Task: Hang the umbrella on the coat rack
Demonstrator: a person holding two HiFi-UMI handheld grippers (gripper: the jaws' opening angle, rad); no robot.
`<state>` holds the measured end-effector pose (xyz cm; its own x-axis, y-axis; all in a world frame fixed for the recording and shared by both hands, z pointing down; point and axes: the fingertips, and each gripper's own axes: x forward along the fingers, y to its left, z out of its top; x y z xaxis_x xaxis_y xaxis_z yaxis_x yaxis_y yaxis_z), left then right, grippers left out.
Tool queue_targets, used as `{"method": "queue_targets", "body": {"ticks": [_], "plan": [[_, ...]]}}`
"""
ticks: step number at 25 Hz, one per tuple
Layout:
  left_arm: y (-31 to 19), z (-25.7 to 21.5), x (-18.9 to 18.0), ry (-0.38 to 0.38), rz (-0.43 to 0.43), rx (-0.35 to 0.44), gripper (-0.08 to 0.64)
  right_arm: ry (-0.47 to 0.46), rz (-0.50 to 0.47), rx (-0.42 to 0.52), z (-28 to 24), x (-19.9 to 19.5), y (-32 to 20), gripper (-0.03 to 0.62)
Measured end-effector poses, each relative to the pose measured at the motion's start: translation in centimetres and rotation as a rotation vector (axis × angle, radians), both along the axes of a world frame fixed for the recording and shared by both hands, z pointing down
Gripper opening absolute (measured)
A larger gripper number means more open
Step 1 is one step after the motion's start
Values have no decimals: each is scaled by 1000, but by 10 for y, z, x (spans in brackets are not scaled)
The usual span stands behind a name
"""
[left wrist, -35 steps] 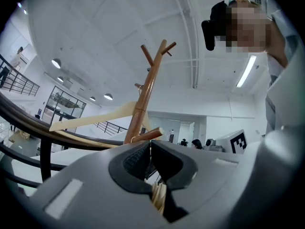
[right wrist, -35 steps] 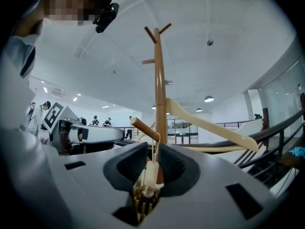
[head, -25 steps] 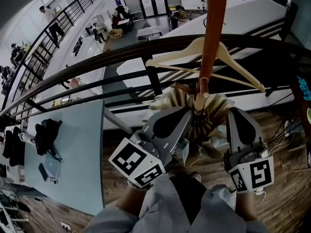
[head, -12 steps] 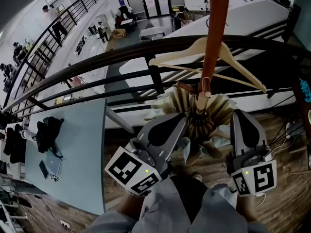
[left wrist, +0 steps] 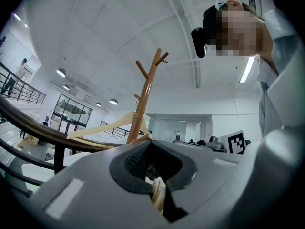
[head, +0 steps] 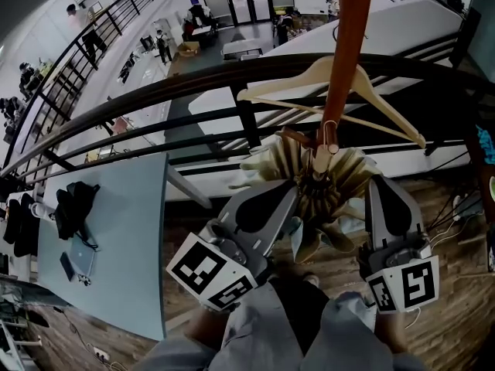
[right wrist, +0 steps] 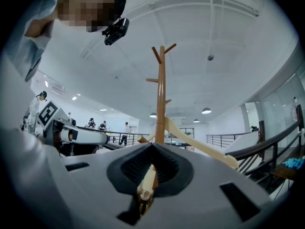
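In the head view, the left gripper (head: pixel 285 201) and the right gripper (head: pixel 382 192) both point upward from the person's sleeves, and the folded cream umbrella (head: pixel 329 182) sits between their jaw tips, its pleats fanning out to either side. Straight beyond the jaws, the brown pole of the coat rack (head: pixel 342 60) rises out of the top of the picture; the umbrella's upper end lies right against it. A pale wooden hanger (head: pixel 298 83) hangs across the pole further ahead of the jaws, in front of a dark railing (head: pixel 155 95). Out to the left of the left gripper is a blue-grey table (head: pixel 124 246) with dark things on it, and a wooden floor (head: pixel 456 308) runs under both grippers. In the left gripper view, the left gripper (left wrist: pixel 153 162) has its jaws clenched on cream pleated cloth of the umbrella (left wrist: pixel 159 195), which is pinched in the narrow slot between the dark pads. Beyond the jaws and slightly to their left the coat rack (left wrist: pixel 147 93) stands with forked pegs at its top, and the hanger (left wrist: pixel 102 128) crosses it low down. In the right gripper view, the right gripper (right wrist: pixel 151 163) has its jaws clamped on a slim cream part of the umbrella (right wrist: pixel 147 184) with a metal-looking end. The coat rack (right wrist: pixel 161 92) stands directly past the jaws, and the hanger (right wrist: pixel 202 146) slants off to their right.
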<state>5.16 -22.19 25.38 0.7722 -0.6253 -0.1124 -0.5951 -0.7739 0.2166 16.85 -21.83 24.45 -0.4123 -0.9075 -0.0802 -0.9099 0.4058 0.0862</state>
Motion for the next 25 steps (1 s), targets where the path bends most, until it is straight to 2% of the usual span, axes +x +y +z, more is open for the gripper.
{"method": "queue_targets", "body": {"ticks": [25], "plan": [[9, -1, 5, -6, 40, 1, 5, 7, 31, -8, 1, 0, 11, 2]]}}
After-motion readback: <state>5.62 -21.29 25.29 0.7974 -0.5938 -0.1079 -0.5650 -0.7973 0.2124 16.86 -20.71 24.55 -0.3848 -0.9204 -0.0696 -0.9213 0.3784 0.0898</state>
